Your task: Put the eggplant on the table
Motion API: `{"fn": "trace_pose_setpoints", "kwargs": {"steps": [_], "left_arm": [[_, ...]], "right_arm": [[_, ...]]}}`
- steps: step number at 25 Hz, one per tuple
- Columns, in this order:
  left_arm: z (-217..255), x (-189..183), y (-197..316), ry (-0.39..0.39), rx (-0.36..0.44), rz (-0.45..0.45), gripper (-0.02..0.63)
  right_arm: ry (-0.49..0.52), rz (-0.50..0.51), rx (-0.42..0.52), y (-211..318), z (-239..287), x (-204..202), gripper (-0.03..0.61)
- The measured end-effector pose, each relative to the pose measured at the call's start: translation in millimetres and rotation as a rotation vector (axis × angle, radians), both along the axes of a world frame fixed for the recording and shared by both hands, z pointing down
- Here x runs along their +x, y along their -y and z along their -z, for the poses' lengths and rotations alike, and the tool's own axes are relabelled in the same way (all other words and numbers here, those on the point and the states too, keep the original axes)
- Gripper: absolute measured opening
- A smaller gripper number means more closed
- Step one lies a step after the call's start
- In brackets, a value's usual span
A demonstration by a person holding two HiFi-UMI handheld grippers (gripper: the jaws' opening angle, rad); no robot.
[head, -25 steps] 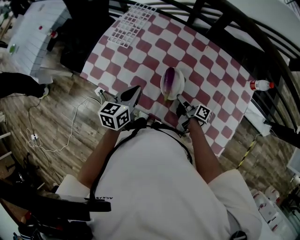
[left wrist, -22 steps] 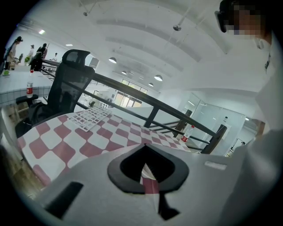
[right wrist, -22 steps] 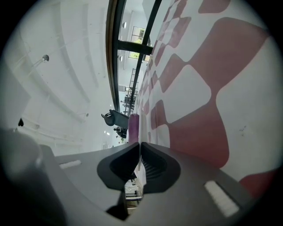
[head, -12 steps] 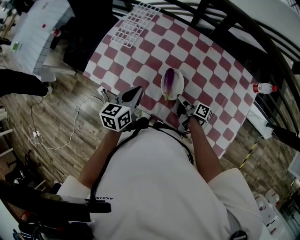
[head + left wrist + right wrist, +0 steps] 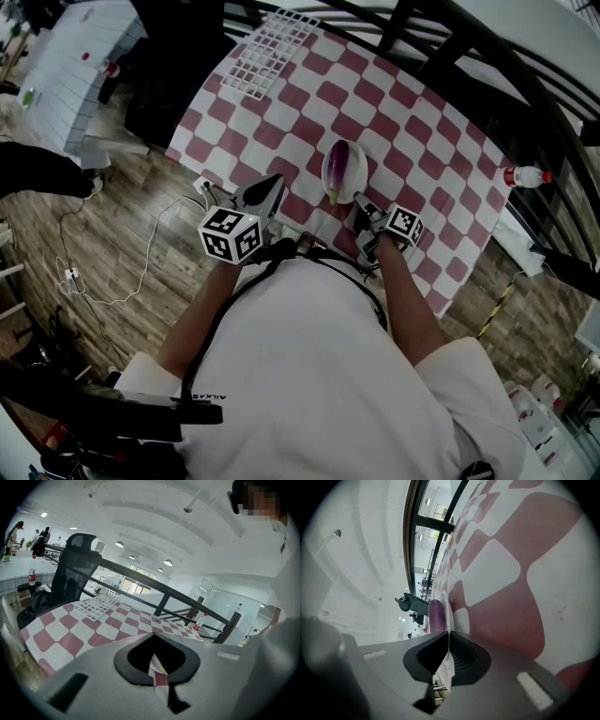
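1. The one eggplant lies on what seems a single shallow white plate, near the near edge of the checkered table.
2. It looks firm, smooth-skinned and fairly light. It is probably slippery and prone to rolling, so the thick middle, taken across its width, is the best hold.
3. There are two grippers. The left gripper hovers at the near edge with its jaws together and nothing between them.
4. The right gripper is just short of the plate, its jaws likewise closed and empty.
5. One white grid rack sits at the far left corner.
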State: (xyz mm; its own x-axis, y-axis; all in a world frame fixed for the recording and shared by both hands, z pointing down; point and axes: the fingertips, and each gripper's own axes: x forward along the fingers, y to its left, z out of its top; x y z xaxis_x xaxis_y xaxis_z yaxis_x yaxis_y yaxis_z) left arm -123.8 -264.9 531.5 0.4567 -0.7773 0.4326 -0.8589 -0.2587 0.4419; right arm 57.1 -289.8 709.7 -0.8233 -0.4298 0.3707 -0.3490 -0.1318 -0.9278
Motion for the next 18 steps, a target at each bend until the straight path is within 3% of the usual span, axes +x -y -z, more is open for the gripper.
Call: {"fn": "trace_pose_setpoints", "kwargs": {"steps": [18], "left_arm": [[3, -4, -1, -0.003, 0.011, -0.04, 0.0]], "right_arm": [[-0.175, -0.063, -0.085, -2, -15, 3, 0.028]]}}
